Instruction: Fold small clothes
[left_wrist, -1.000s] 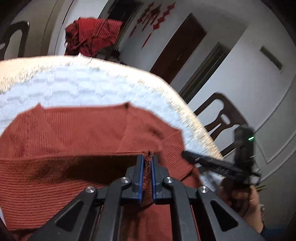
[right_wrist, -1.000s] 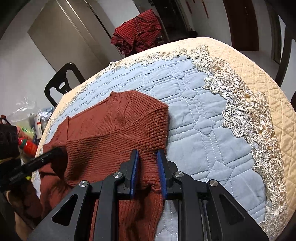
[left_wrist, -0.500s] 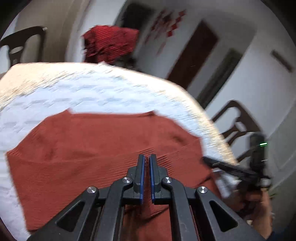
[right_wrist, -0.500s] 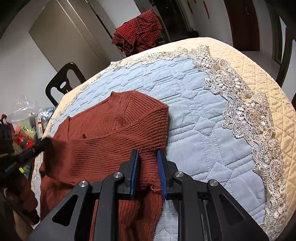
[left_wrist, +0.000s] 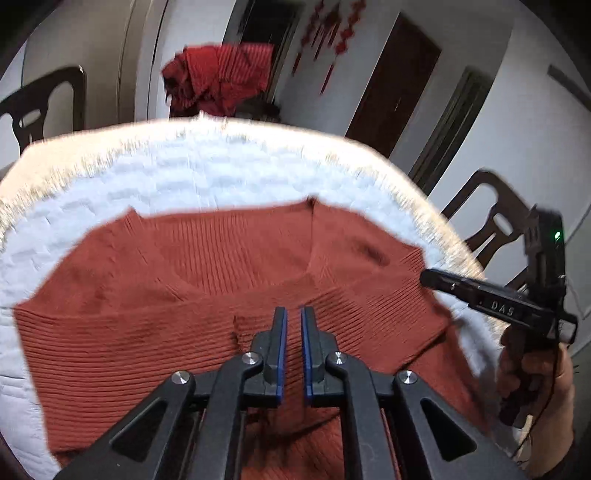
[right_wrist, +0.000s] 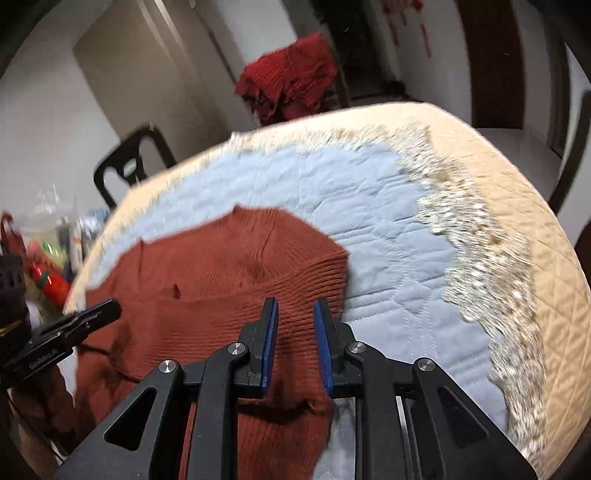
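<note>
Two tools worked one rust sweater (left_wrist: 221, 295), which lay folded at frame centre on the quilted tabletop (left_wrist: 184, 173): the left tool (left_wrist: 291, 332), jaws nearly together and apparently empty; the right tool (right_wrist: 295, 332) clamped the hem, presumably to steady the fold.

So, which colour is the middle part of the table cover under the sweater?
Pale blue, quilted table cover; the right wrist view shows it best under the rust sweater.

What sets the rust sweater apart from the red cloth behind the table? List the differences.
The rust sweater lies spread and part-folded on the quilted table cover; the red cloth sits bunched in a heap beyond the far edge. The rust sweater is brownish brick with fine ribs; the red cloth is brighter red with dark lines. Both are soft fabric.
</note>
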